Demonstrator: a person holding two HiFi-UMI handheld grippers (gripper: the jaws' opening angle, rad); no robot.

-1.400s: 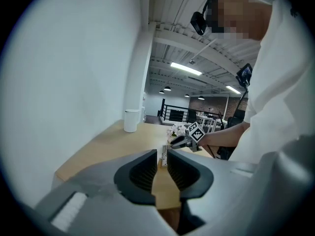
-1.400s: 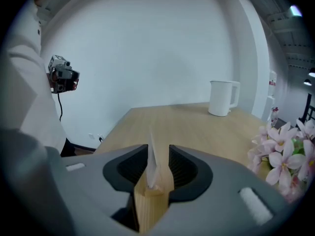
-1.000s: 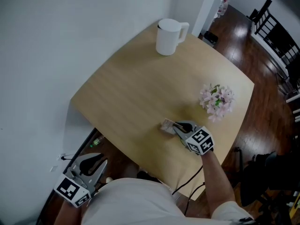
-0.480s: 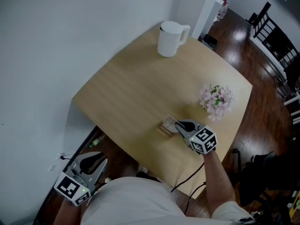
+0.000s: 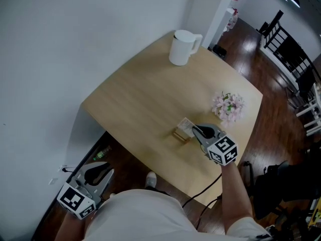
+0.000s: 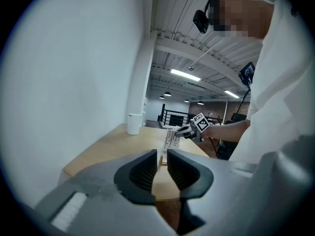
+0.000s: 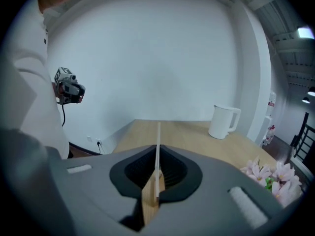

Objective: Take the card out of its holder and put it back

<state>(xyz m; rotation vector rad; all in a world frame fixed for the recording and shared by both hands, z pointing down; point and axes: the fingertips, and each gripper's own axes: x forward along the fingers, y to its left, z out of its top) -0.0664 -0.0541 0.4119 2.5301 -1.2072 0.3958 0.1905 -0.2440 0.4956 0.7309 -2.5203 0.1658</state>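
Note:
A white card [image 5: 186, 126] stands on edge just above a small wooden holder [image 5: 179, 135] near the table's front right. My right gripper [image 5: 196, 130] is shut on the card. In the right gripper view the card [image 7: 158, 132] runs edge-on between the pressed pads, with the wooden holder [image 7: 149, 200] below it. I cannot tell whether the card's lower edge still sits in the slot. My left gripper [image 5: 106, 172] hangs off the table at the lower left, holding nothing. Its jaws [image 6: 162, 154] show only a narrow gap and face the card [image 6: 171, 138].
A white jug [image 5: 182, 47] stands at the far corner of the light wooden table [image 5: 135, 99]. Pink flowers [image 5: 227, 106] lie just right of the right gripper. A white wall runs along the left. Dark wooden floor and black chairs [image 5: 281, 36] are at the right.
The right gripper has shifted slightly right with the card, which now shows higher above the holder. The left gripper has stayed where it was.

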